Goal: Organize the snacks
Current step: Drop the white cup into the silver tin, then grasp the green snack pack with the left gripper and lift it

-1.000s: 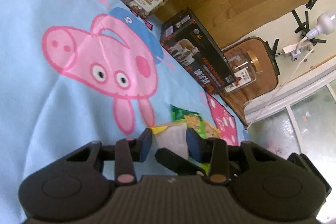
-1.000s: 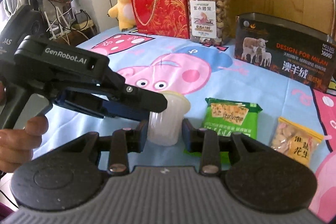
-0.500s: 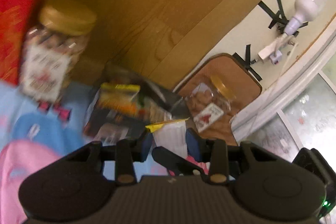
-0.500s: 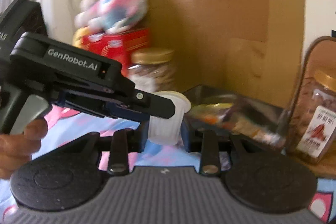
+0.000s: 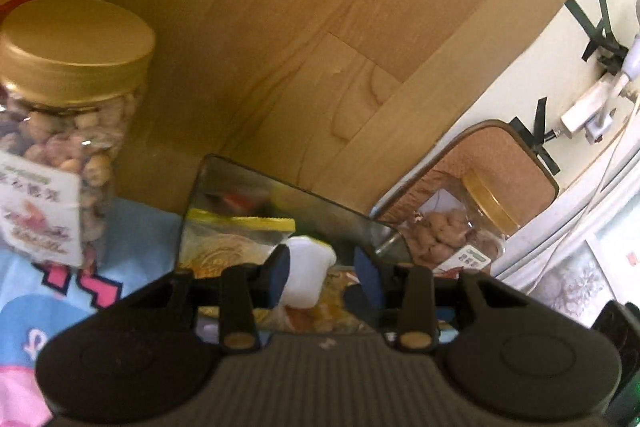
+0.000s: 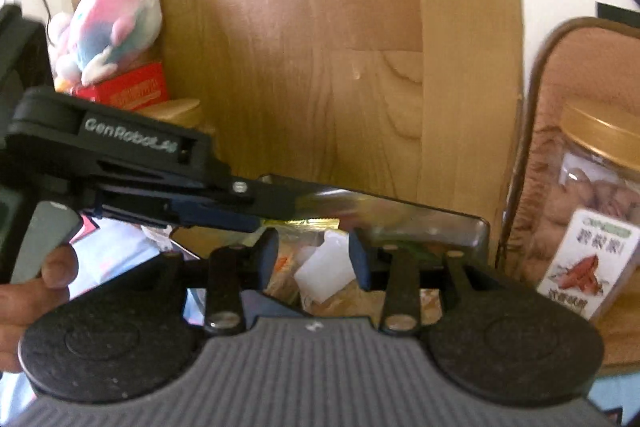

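Over the open box: both grippers hover above a dark box (image 5: 224,187) that stands against the wooden board at the far side.
Left gripper (image 5: 322,269): jaws stand fairly wide; the white cup touches the left pad, and a gap shows between the cup and the right pad, so nothing looks clamped.
Right gripper (image 6: 314,263): jaws also apart; the cup sits between the pads in the right wrist view, close to the right pad, but whether it touches cannot be told.
White cup (image 5: 306,273): small, plastic, tilted, lying inside the box on top of other snack packets (image 6: 288,267).
Box contents: a packet with a yellow top edge (image 5: 240,225) lies at the left of the box; further packets are blurred.
Left gripper seen from the right: its black body crosses the right wrist view from the left, with a hand (image 6: 28,303) around its handle at the near left.
Nut jar, left (image 5: 60,131): clear, gold lid, full of nuts, standing on the blue cartoon cloth (image 5: 132,239) just left of the box.
Nut jar, right (image 6: 596,211): clear, gold lid, white label, standing right of the box before a brown cushion (image 5: 508,163).
Far left: a red carton (image 6: 128,89) with a plush toy (image 6: 116,23) on top of it.
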`<state>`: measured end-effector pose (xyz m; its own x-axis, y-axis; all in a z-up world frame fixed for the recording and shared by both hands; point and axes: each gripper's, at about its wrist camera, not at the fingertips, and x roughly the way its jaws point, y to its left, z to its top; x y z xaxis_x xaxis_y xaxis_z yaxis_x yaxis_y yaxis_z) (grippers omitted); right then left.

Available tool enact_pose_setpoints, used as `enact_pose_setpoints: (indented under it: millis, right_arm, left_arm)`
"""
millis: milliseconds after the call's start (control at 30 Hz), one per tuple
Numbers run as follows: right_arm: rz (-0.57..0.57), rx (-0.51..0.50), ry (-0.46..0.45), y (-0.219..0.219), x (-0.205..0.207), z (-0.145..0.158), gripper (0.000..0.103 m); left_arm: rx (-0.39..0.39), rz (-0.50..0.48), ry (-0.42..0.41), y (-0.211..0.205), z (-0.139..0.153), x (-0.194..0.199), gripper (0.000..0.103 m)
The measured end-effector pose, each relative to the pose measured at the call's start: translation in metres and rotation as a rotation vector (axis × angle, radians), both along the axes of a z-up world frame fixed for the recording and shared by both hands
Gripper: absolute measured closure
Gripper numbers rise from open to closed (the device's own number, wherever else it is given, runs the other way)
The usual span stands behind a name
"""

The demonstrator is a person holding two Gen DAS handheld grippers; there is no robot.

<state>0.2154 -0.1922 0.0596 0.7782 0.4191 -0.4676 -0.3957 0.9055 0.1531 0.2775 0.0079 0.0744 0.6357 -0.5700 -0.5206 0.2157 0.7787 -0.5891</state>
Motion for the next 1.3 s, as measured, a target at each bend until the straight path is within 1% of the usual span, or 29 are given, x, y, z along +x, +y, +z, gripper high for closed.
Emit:
enact_pose_setpoints:
  millis: [100, 167, 233, 300, 333, 400, 467, 533, 600, 667, 700, 733, 800, 900, 933, 967, 1033, 1100, 1167, 1300]
  right_arm:
    - [-0.007, 0.038, 0.000, -0.012, -0.020, 0.008, 0.061]
    - [0.009, 0.102, 0.010, -0.027, -0.042, 0.010, 0.061]
    - [0.045, 0.175, 0.058, -0.040, -0.069, 0.006, 0.061]
    - [0.095, 0.233, 0.137, -0.045, -0.097, -0.007, 0.061]
    - [0.117, 0.238, 0.172, -0.043, -0.108, -0.014, 0.061]
    - [0.134, 0.213, 0.232, -0.033, -0.125, -0.029, 0.061]
    - [0.146, 0.209, 0.269, -0.024, -0.136, -0.041, 0.060]
    - [0.153, 0.187, 0.291, -0.015, -0.140, -0.045, 0.059]
    - [0.170, 0.120, 0.265, -0.003, -0.145, -0.043, 0.057]
    - [0.205, 0.052, 0.251, 0.011, -0.148, -0.040, 0.047]
    - [0.220, 0.022, 0.248, 0.016, -0.151, -0.040, 0.046]
    - [0.234, -0.006, 0.240, 0.021, -0.153, -0.040, 0.045]
    - [0.265, -0.071, 0.224, 0.031, -0.159, -0.043, 0.040]
    - [0.289, -0.135, 0.197, 0.040, -0.164, -0.052, 0.037]
    - [0.290, -0.143, 0.179, 0.042, -0.165, -0.053, 0.036]
    - [0.290, -0.152, 0.167, 0.043, -0.166, -0.055, 0.035]
    - [0.266, -0.178, 0.134, 0.047, -0.168, -0.056, 0.039]
    - [0.251, -0.155, 0.131, 0.045, -0.168, -0.055, 0.044]
    - [0.240, -0.118, 0.117, 0.043, -0.167, -0.050, 0.046]
    - [0.212, -0.122, 0.000, 0.046, -0.171, -0.029, 0.047]
  left_arm:
    - [-0.028, -0.037, -0.020, 0.016, 0.007, -0.026, 0.067]
    - [-0.025, -0.059, -0.039, 0.030, 0.006, -0.053, 0.063]
    - [-0.005, -0.061, -0.014, 0.041, -0.005, -0.086, 0.063]
    - [-0.008, -0.067, 0.019, 0.051, -0.021, -0.113, 0.063]
    - [-0.008, -0.064, 0.041, 0.055, -0.029, -0.123, 0.063]
    - [0.000, -0.052, 0.088, 0.060, -0.044, -0.142, 0.063]
    - [0.001, -0.038, 0.110, 0.065, -0.056, -0.160, 0.063]
    - [-0.024, -0.033, 0.126, 0.070, -0.062, -0.175, 0.063]
    - [-0.053, -0.030, 0.131, 0.072, -0.066, -0.182, 0.063]
    - [-0.057, -0.036, 0.150, 0.071, -0.069, -0.186, 0.063]
    - [-0.058, -0.043, 0.156, 0.069, -0.070, -0.188, 0.061]
    - [-0.057, -0.048, 0.158, 0.066, -0.070, -0.188, 0.056]
    - [-0.052, -0.062, 0.158, 0.060, -0.070, -0.190, 0.055]
    - [-0.051, -0.092, 0.170, 0.049, -0.075, -0.189, 0.055]
    - [-0.052, -0.090, 0.169, 0.047, -0.078, -0.189, 0.056]
    - [-0.050, -0.083, 0.151, 0.046, -0.079, -0.189, 0.058]
    - [-0.037, -0.068, 0.146, 0.046, -0.079, -0.189, 0.063]
    - [-0.037, -0.053, 0.143, 0.048, -0.075, -0.189, 0.063]
    - [-0.042, -0.051, 0.123, 0.050, -0.067, -0.189, 0.063]
    - [-0.056, -0.049, 0.063, 0.050, -0.043, -0.184, 0.063]
